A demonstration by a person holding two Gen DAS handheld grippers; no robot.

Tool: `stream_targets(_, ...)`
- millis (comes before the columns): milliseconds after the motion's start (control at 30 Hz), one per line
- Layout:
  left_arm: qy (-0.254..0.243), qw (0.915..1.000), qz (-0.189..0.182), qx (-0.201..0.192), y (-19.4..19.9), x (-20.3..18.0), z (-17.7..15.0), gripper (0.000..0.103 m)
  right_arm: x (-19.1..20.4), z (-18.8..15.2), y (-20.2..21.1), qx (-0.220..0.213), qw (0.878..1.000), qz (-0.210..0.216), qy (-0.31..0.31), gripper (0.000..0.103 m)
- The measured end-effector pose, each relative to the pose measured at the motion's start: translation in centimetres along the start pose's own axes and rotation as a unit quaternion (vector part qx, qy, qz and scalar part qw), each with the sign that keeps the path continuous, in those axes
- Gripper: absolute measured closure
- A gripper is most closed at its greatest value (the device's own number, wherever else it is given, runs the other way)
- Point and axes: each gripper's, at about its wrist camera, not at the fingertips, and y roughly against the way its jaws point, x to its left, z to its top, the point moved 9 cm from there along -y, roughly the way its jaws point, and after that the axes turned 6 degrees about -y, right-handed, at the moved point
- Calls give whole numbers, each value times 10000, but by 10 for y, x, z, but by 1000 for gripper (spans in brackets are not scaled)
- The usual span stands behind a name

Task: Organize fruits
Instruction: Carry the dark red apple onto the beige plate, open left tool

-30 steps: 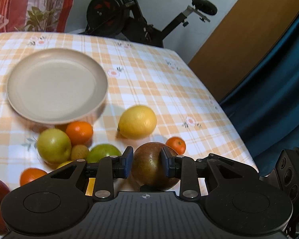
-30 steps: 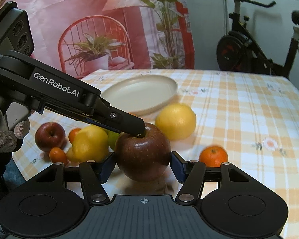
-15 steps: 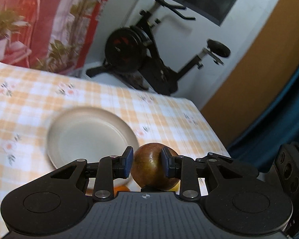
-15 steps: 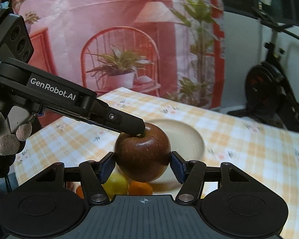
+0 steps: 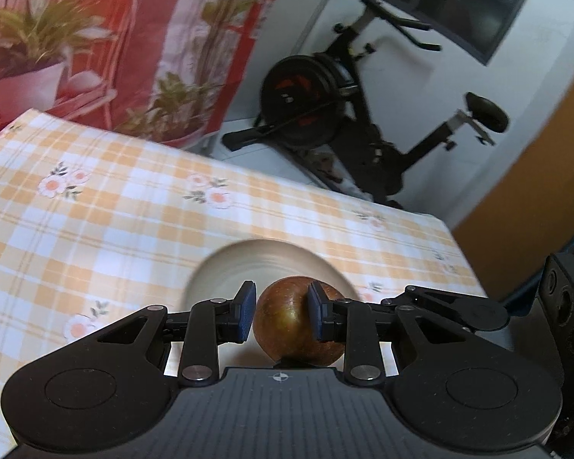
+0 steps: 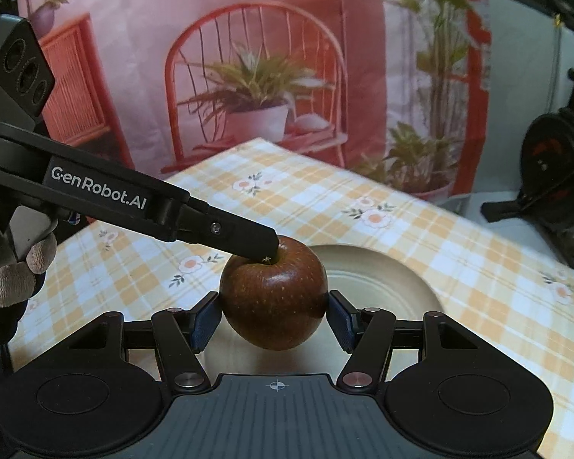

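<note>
A dark red apple (image 5: pixel 291 321) sits between the blue pads of my left gripper (image 5: pixel 281 315), whose jaws are closing tighter on it. In the right wrist view the same apple (image 6: pixel 273 290) is also pinched at its sides by my right gripper (image 6: pixel 273 319). There the left gripper's upper finger (image 6: pixel 241 235) presses into the stem hollow; its lower finger is hidden. The apple hangs above the near part of a beige plate (image 6: pixel 394 279), which the left wrist view shows as a plate (image 5: pixel 271 256) just beyond the fingers. The right gripper's body (image 5: pixel 566 306) shows at that view's right edge.
An orange checked tablecloth (image 5: pixel 134 210) covers the table, ending at its far edge. An exercise bike (image 5: pixel 325 114) stands behind it, beside a red plant-print curtain (image 6: pixel 248 76). A gloved hand (image 6: pixel 15 267) holds the left gripper.
Both grippers have risen with the apple and carried it away from the fruit pile to above the plate. The lemon, oranges and other fruits have dropped out of view.
</note>
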Motion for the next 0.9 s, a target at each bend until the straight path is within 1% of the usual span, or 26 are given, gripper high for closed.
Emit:
stream_targets(233, 245, 9993, 256, 145, -21, 36, 1, 73, -3, 4, -53, 385, 9992, 70, 83, 47)
stream_targets(400, 344, 9987, 328, 184, -27, 50, -3, 73, -2, 2, -72, 527, 9985, 78, 95, 47)
stream_targets(533, 428, 9986, 292, 139, -29, 52, 0, 73, -4, 3, -74, 483, 9987, 100, 84, 47)
stream_targets(633, 343, 9987, 346, 120, -29, 53, 0, 72, -4, 3, -75, 478, 9988, 75, 113, 47)
stream_targets(800, 298, 9989, 354, 124, -30, 50, -3, 69, -4, 2, -73, 534, 9985, 62, 43, 46)
stream_targets(900, 223, 9987, 434, 115, -30, 48, -3, 69, -5, 1, -69, 567, 9983, -80, 121, 38)
